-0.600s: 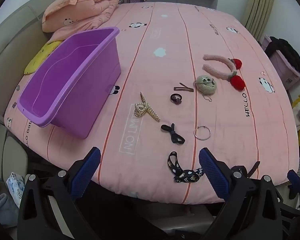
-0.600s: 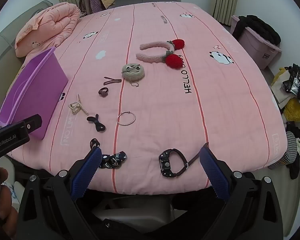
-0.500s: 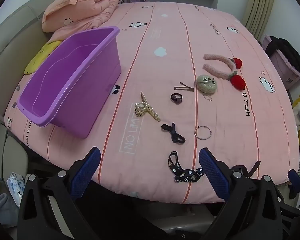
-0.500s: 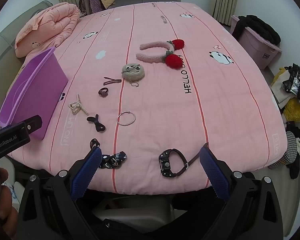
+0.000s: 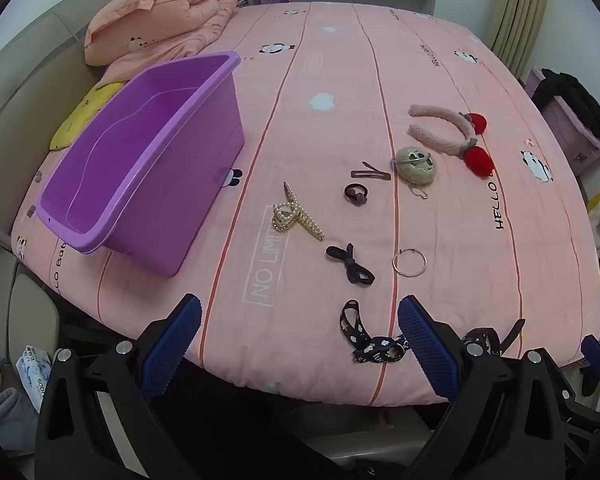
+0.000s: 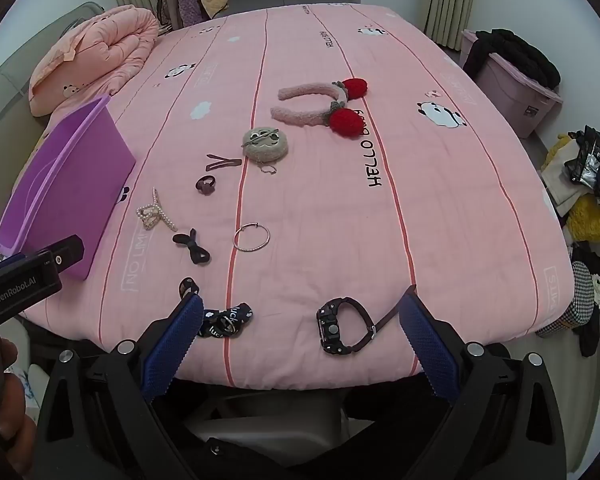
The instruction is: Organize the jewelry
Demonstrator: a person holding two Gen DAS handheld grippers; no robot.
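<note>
**Both grippers poised at the foot of the bed, nothing held**

Left gripper (image 5: 298, 334) and right gripper (image 6: 298, 334): fingers spread wide, both empty, hovering over the near edge of the pink bed (image 5: 452, 92).

Near edge is crowded. Patterned black ribbon (image 5: 366, 342) lies just inside the drop-off, between the left gripper's fingers. Black watch (image 6: 340, 326) sits beside it at the edge, between the right gripper's fingers.

Further in, well spaced: black bow tie (image 5: 350, 266), silver hoop (image 5: 409, 263), pearl claw clip (image 5: 296, 214), dark ring-shaped hair tie (image 5: 356, 194), brown snap clip (image 5: 370, 173), round beige pouch (image 5: 415, 165), fuzzy pink headband with red pom-poms (image 5: 448, 134).

Purple bin (image 5: 140, 160) stands at the bed's left side, one corner at the near edge, open top.

Open room: wide bare stretch on the right half of the bed; a clear lane between bin and claw clip.

Against the earlier frames: layout unchanged, no item moved; both grippers about where they were, spread the same.
</note>
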